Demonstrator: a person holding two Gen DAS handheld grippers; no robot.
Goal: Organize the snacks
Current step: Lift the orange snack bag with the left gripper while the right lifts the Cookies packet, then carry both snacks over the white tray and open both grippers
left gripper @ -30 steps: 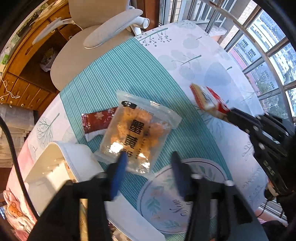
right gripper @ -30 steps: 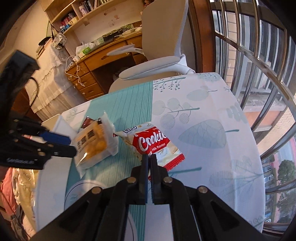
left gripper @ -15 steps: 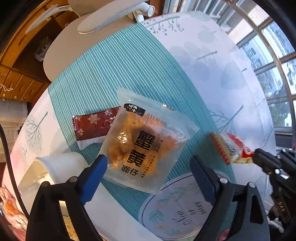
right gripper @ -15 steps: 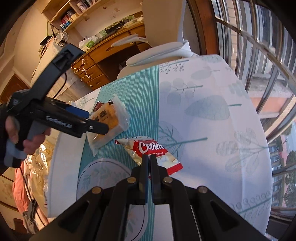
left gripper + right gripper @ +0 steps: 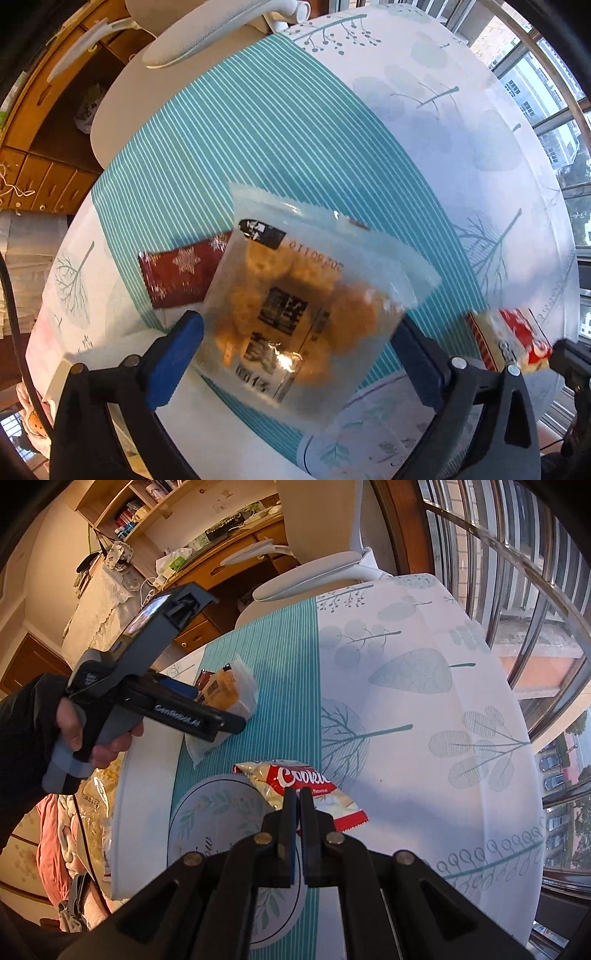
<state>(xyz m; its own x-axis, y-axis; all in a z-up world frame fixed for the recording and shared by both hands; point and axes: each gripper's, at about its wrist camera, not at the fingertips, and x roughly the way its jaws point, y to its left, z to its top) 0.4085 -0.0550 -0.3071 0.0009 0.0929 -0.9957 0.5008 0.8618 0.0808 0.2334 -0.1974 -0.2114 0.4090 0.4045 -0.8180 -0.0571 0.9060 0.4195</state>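
Between the wide-spread jaws of the left gripper [image 5: 295, 343] lay a clear packet [image 5: 314, 310] of golden-brown snacks, while the right gripper [image 5: 299, 794] pinched a red-and-white cookie packet [image 5: 299, 779].

Warm daylight enters through the windows [image 5: 517, 590] at about 2 o'clock. Fisheye bending darkens every edge. The clear snack bag [image 5: 310, 314] looks motion-blurred, perhaps, with glare at 6 o'clock.

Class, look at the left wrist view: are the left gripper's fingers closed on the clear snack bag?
No. The left gripper is wide open, its blue fingers either side of the clear snack bag.
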